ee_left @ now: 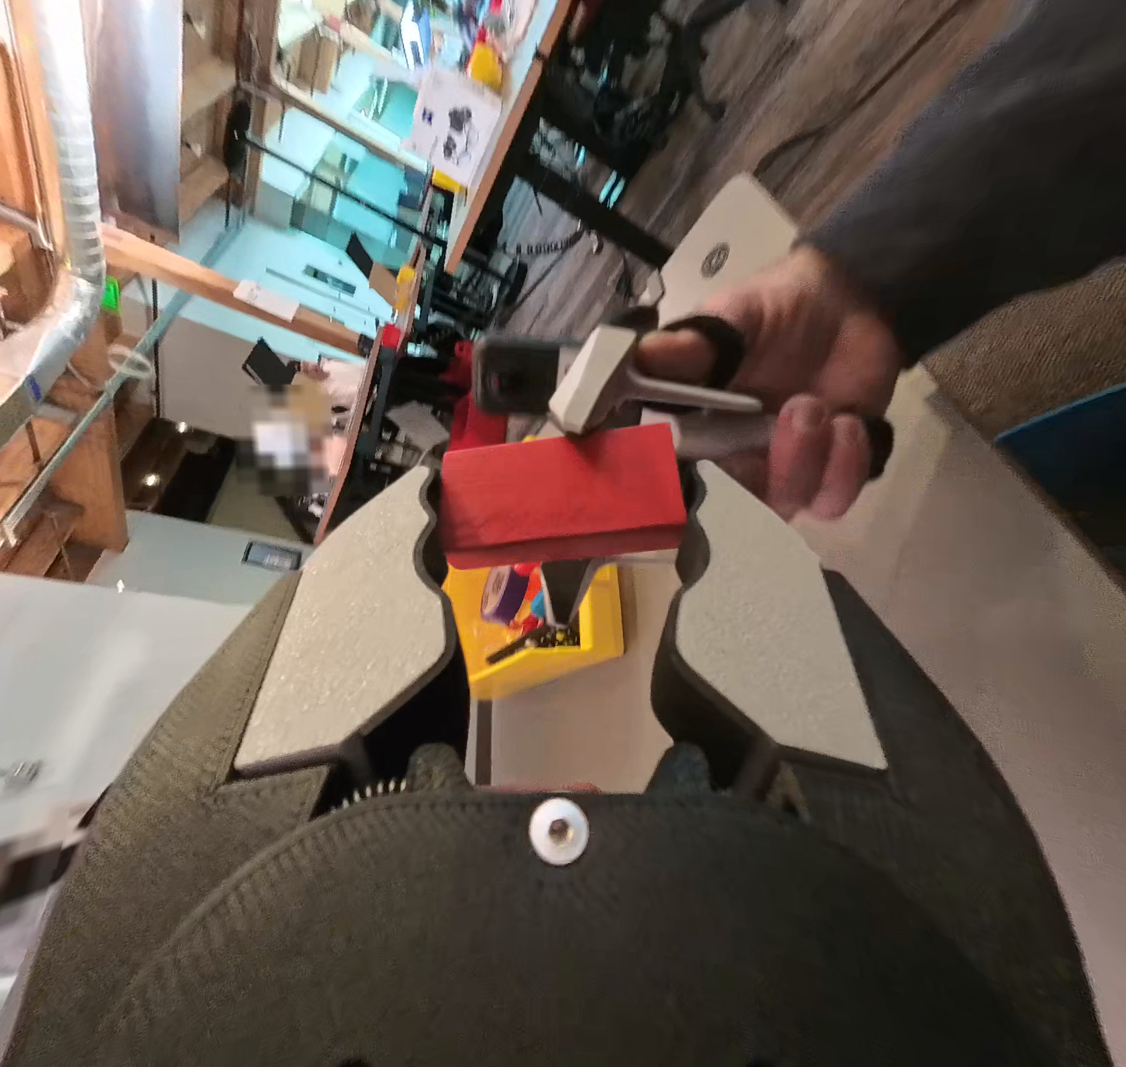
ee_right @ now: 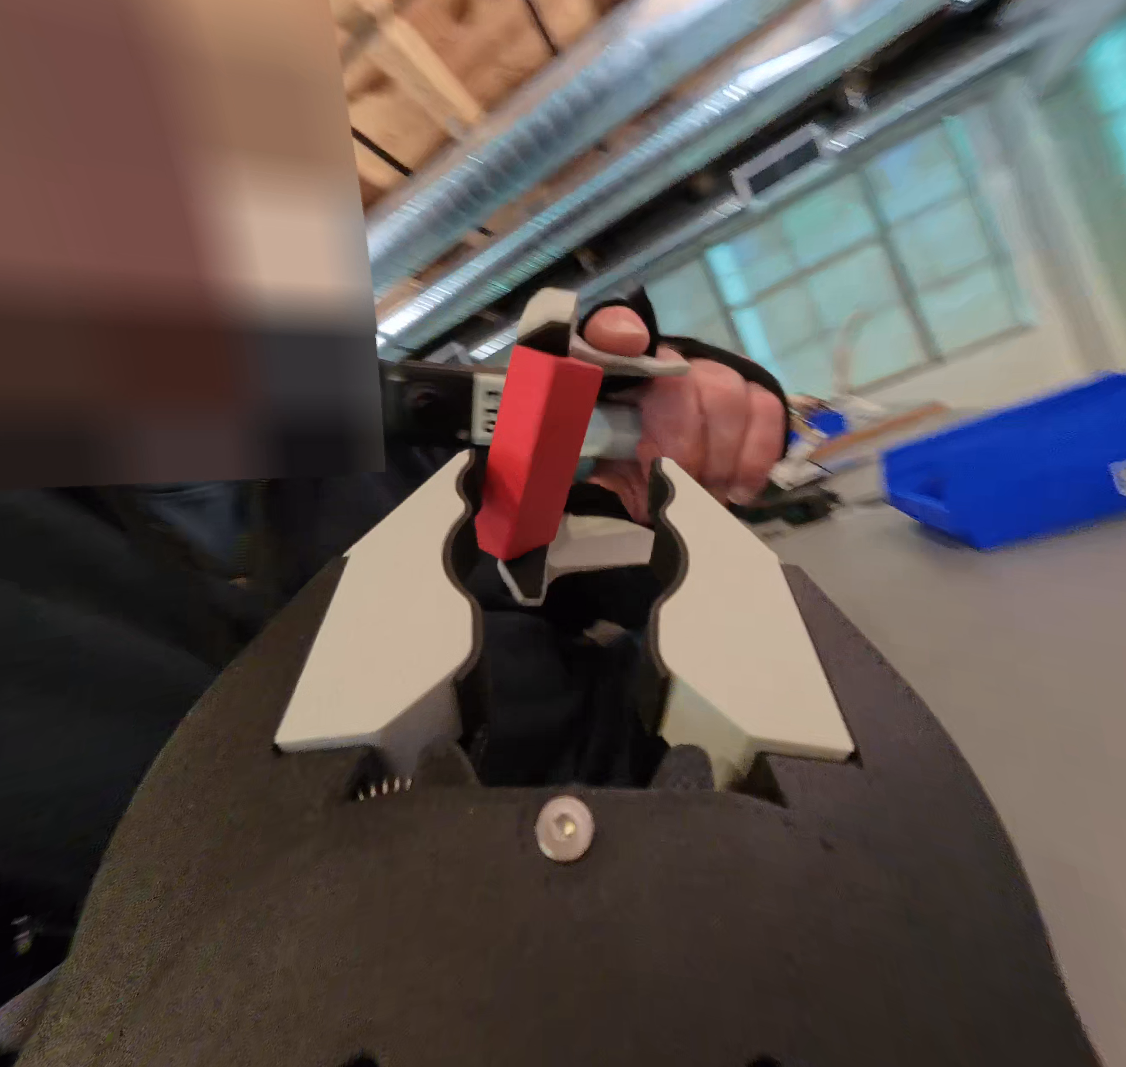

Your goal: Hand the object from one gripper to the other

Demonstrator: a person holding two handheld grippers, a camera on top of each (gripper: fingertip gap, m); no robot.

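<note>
Your left gripper fingers span the red block endwise; your right gripper fingers stand open around it, not touching.

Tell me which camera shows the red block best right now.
Left wrist view: the red block shows its full broad face, spanning the left gripper from fingertip to fingertip. The right wrist view shows it tilted and foreshortened, inside the right gripper, whose fingers are open with a gap on one side.
</note>
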